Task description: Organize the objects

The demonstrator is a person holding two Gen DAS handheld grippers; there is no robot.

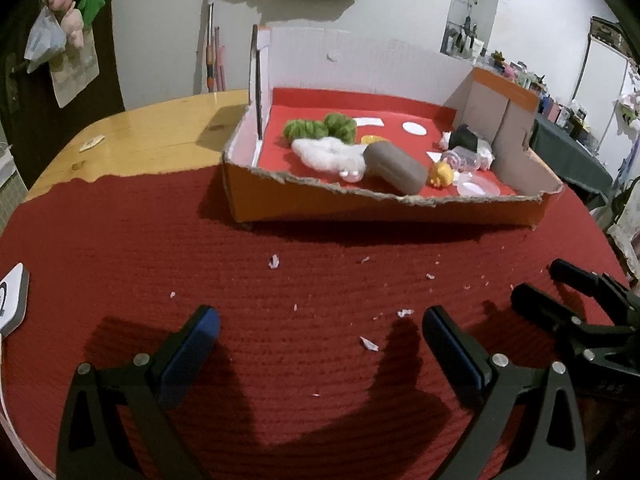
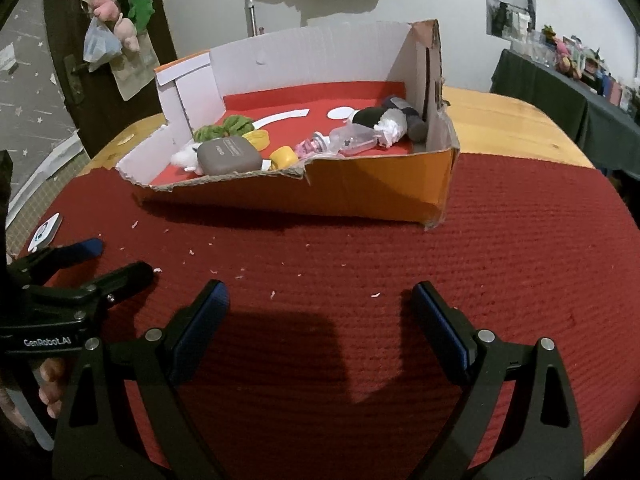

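An orange cardboard box (image 1: pixel 384 210) (image 2: pixel 380 188) with a torn front wall and red floor stands on the red mat. Inside lie a grey case (image 1: pixel 396 168) (image 2: pixel 228 156), green yarn balls (image 1: pixel 320 126) (image 2: pixel 226 128), white fluff (image 1: pixel 326 154), a yellow piece (image 1: pixel 440 174) (image 2: pixel 284 157), a clear bottle (image 2: pixel 352 140) and a black item (image 1: pixel 464 138) (image 2: pixel 370 117). My left gripper (image 1: pixel 320 328) is open and empty above the mat, in front of the box. My right gripper (image 2: pixel 320 300) is open and empty, beside the left one.
The red mat (image 1: pixel 280 280) (image 2: pixel 480 280) covers a wooden table (image 1: pixel 152 132) and carries small white scraps (image 1: pixel 274 261). A white card (image 1: pixel 12 300) (image 2: pixel 46 232) lies at the mat's left edge. The right gripper shows at the right of the left wrist view (image 1: pixel 576 292).
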